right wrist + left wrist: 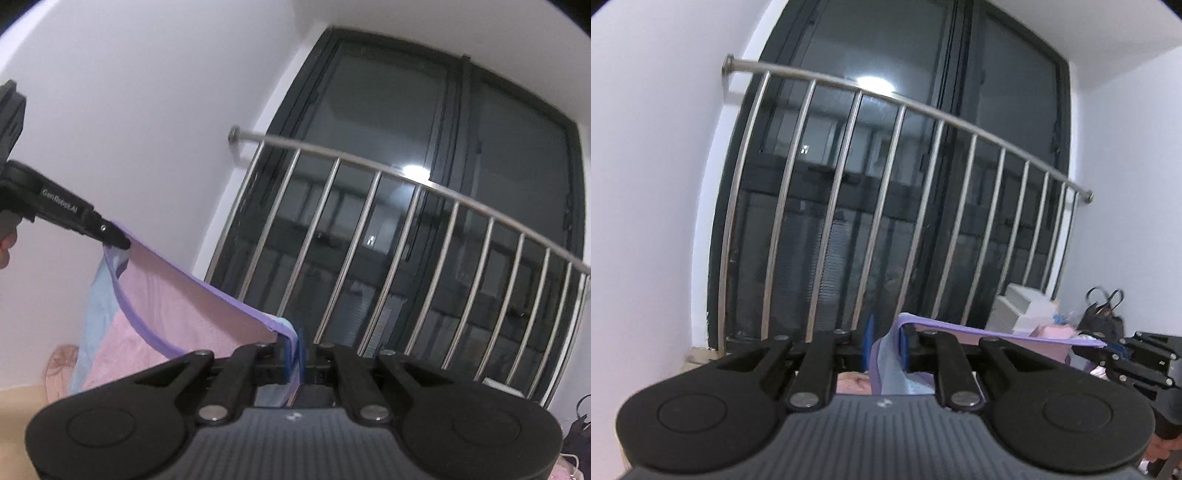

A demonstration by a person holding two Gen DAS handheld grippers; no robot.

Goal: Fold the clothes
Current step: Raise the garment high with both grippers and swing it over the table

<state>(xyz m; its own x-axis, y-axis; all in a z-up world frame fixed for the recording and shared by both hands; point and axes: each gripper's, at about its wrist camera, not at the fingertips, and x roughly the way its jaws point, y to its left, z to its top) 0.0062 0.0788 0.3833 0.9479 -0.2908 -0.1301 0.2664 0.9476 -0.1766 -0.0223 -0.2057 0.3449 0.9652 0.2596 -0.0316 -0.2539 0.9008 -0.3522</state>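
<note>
The garment (pixel 207 306) is a pink piece of clothing with a purple band along its top edge and some light blue cloth at the sides. It hangs up in the air, stretched between the two grippers. The purple edge runs almost tight from one gripper to the other, and the pink part sags down below it.

The left gripper (pixel 886 345) pinches one end of the purple edge. Its blue pads are close together with the cloth between them. In the right wrist view, this same gripper comes in from the left side, and the cloth hangs from its black tip.

The right gripper (pixel 293 356) pinches the other end. Its blue pads are squeezed nearly all the way together on the purple and light blue cloth. In the left wrist view it shows at the right edge, holding the far end of the band.

Behind the garment is a big dark window (pixel 997 110) with a black frame. A shiny metal railing (pixel 905 107) with many upright bars stands in front of it. White walls (pixel 129 92) are on both sides. Some white boxes (pixel 1019 306) and a dark bag (pixel 1102 317) sit low by the right wall.
</note>
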